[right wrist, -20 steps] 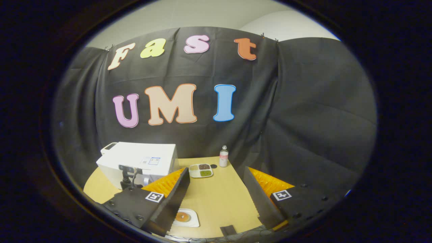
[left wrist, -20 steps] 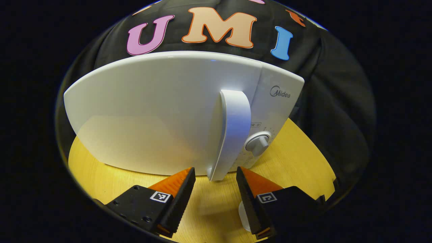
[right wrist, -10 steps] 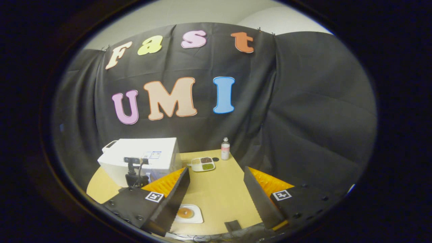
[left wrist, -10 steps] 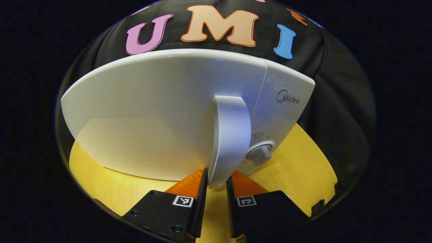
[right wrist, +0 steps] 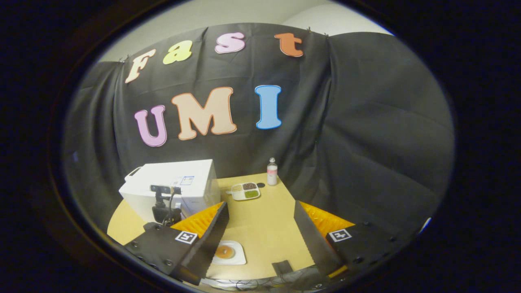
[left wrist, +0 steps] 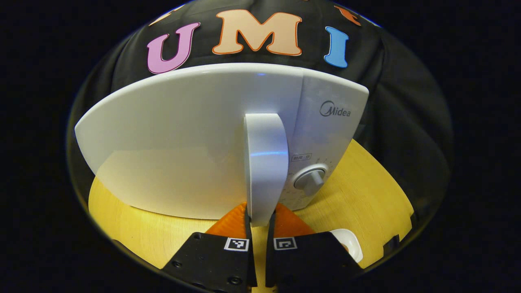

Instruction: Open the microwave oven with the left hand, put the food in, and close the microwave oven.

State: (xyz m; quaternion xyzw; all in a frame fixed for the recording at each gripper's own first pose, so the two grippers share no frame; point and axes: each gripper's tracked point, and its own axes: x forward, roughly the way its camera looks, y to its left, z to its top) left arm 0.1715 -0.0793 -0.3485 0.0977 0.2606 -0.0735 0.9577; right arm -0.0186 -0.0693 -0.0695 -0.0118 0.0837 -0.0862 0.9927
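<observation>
Left gripper view: left hand-held gripper clamps microwave handle; right hand-held gripper spread above plate.

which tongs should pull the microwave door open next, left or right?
Left. The left tongs are already clamped on the door handle, and the door is not yet open. The right tongs hang open, farther from the microwave, above the plate of food.

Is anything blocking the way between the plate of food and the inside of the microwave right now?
Yes: the microwave door is shut. The left tongs are clamped on its handle but haven't pulled it open. The food plate sits on the table, under the open right tongs.
</observation>
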